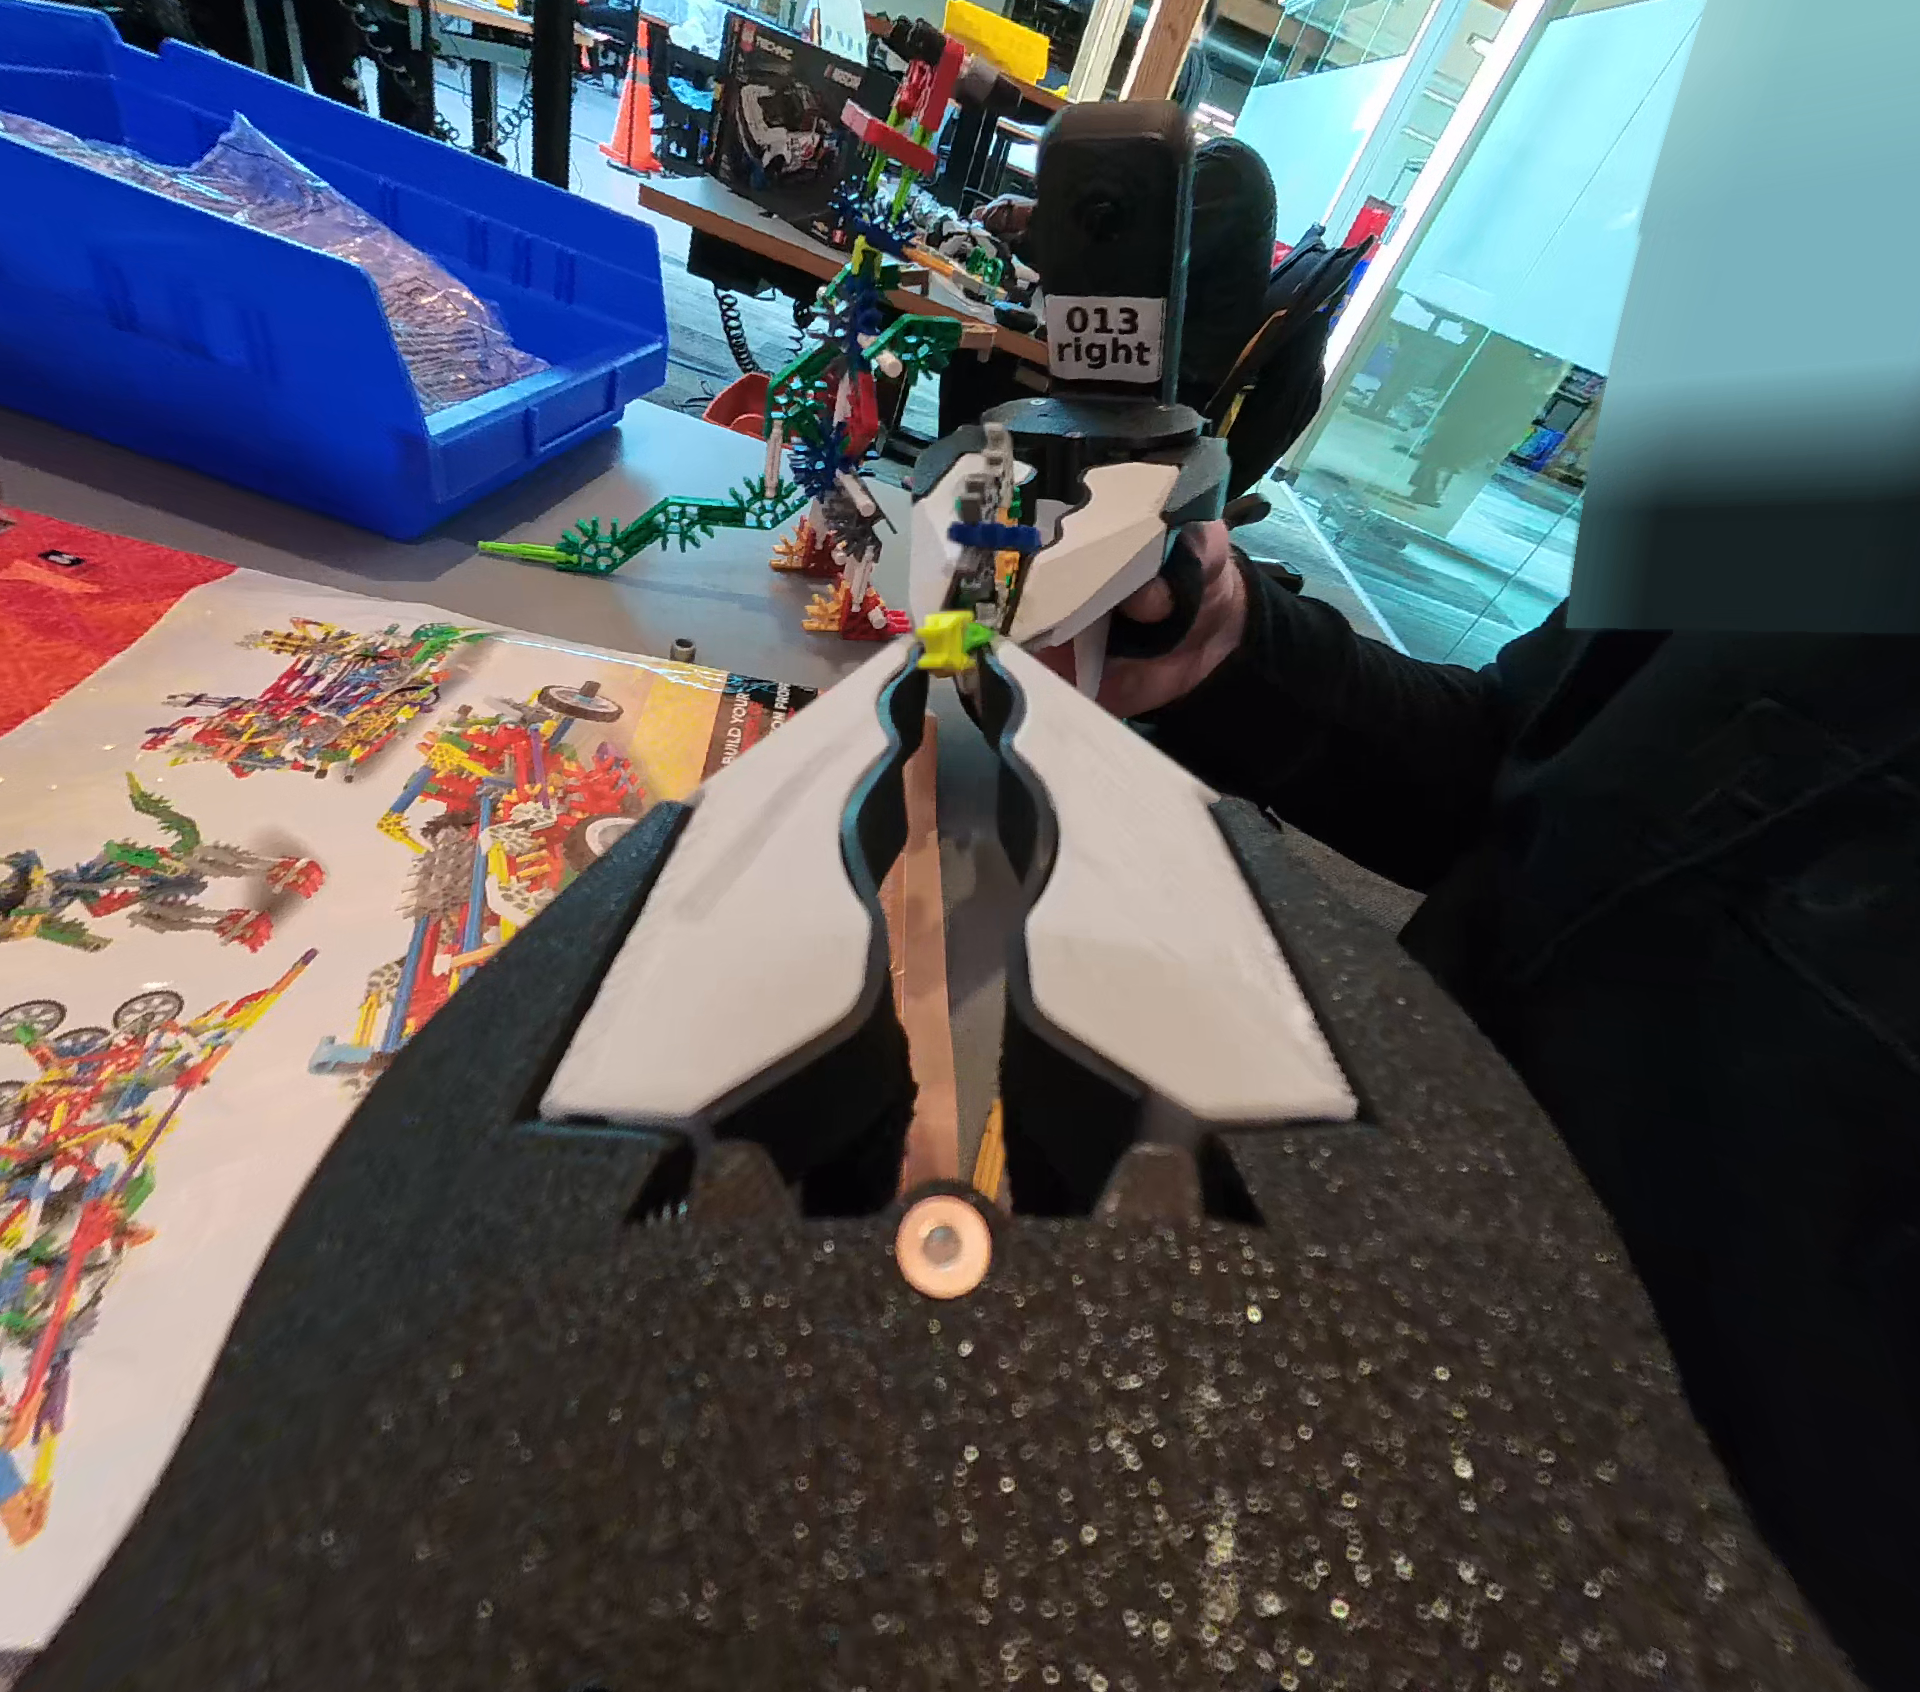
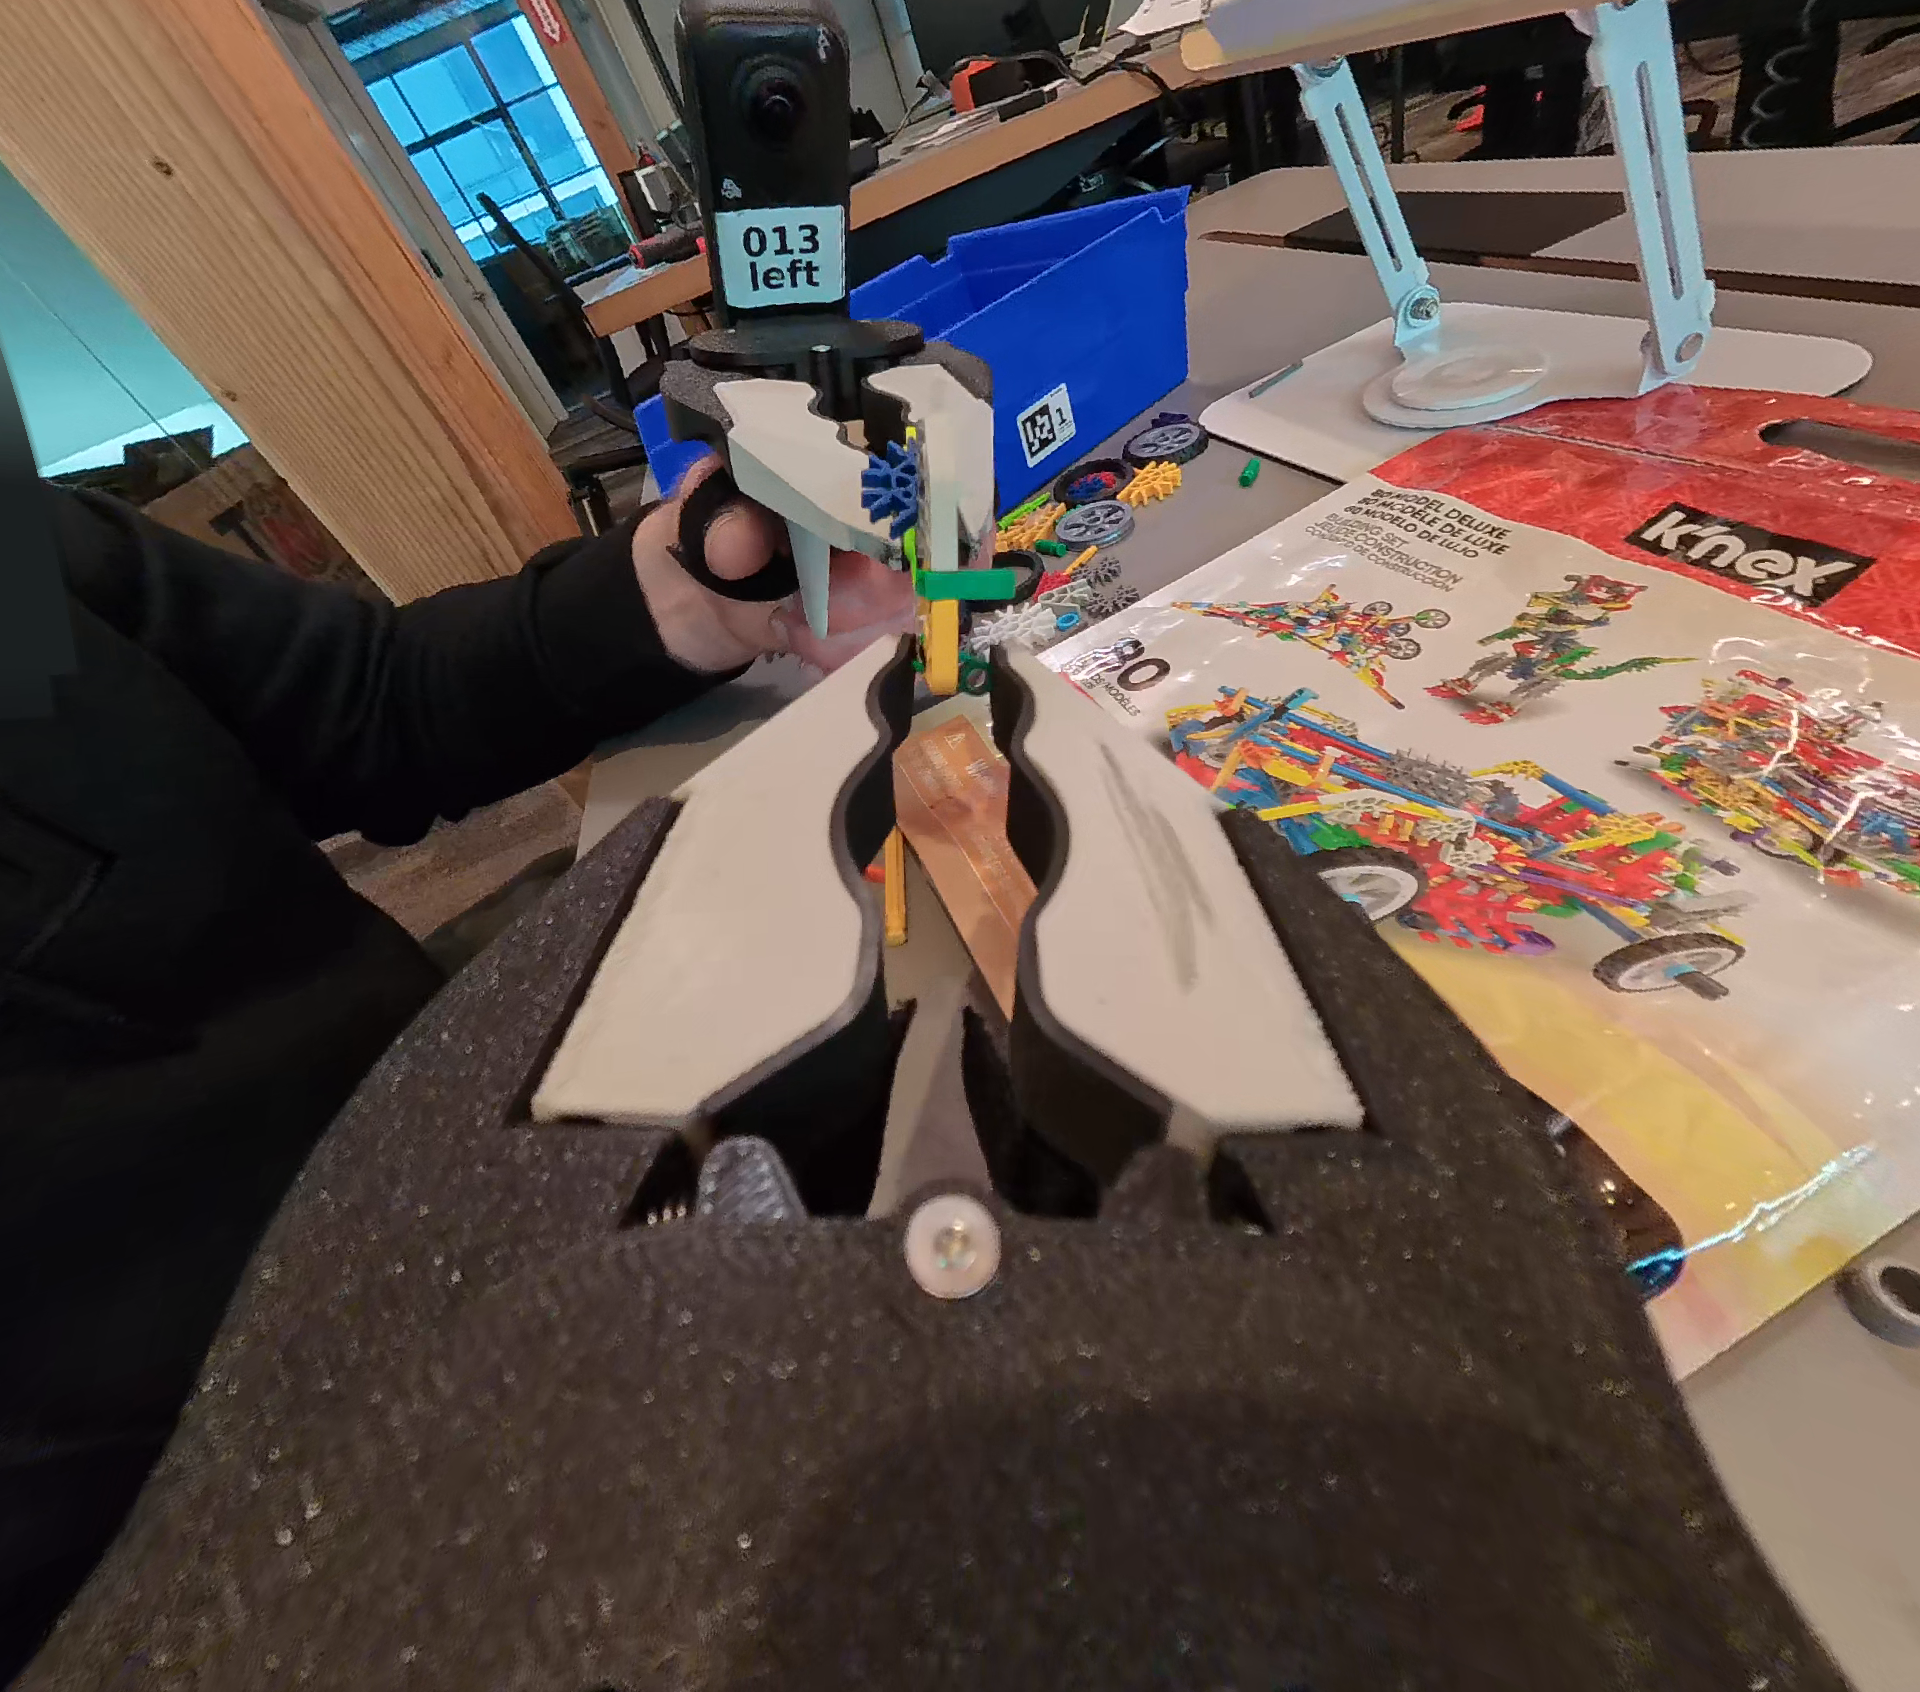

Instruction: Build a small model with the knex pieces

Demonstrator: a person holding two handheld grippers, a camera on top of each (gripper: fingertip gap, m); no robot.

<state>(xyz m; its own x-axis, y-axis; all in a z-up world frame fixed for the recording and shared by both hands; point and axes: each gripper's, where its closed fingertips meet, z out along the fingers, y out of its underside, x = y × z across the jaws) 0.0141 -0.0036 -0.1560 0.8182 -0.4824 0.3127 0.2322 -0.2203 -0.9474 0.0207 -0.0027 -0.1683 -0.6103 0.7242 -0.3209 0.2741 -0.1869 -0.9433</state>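
My left gripper [image 1: 948,650] is shut on a yellow connector [image 1: 940,640] at one end of a small toy-rod assembly held above the table. My right gripper [image 2: 943,668] faces it and is shut on the same assembly at a yellow piece [image 2: 940,634], below a green rod [image 2: 961,584]. A blue snowflake connector [image 2: 889,484] sits between the left gripper's fingers [image 2: 790,468]. In the left wrist view the right gripper [image 1: 987,562] shows a blue part [image 1: 992,536] between its fingers. A hand holds each gripper.
A dinosaur-like rod model [image 1: 831,437] stands beyond the grippers. A blue bin [image 1: 312,354] holds a plastic bag. A printed plastic bag [image 2: 1507,759] lies flat on the table. Loose wheels and connectors [image 2: 1101,510] lie near a white stand [image 2: 1455,354] bearing a booklet. Left and right tips are no more than a few centimetres apart. The dinosaur-like rod model [image 1: 831,437] is about equally far from each gripper, around 20 centimetres.
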